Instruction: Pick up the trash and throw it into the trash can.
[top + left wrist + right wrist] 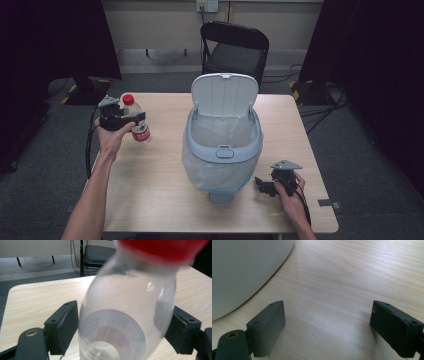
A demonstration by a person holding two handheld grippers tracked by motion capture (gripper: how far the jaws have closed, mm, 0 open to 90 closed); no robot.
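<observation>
High view first, nearest to me: my right gripper sits low at the near right of the table, just beside the base of the bin. From the right gripper view its jaws stand wide apart with nothing between them, bare wood beneath and the bin's pale curved wall close on one side.

Farther out on the left, my left gripper is clamped across a clear plastic bottle with a red cap and a red label, lifted off the table's left side and well apart from the bin. In the left gripper view the two pads press the bottle's transparent body from either side, below the cap.

I judge the bottle empty or nearly so: light, thin-walled, smooth and a bit slippery, likely to dent if I squeeze hard. The mid-body hold looks right; the shoulder would taper out of the pads.

Beyond, the bin stands mid-table, lid raised, a liner inside, mouth open. A black folding chair stands past the far edge.
</observation>
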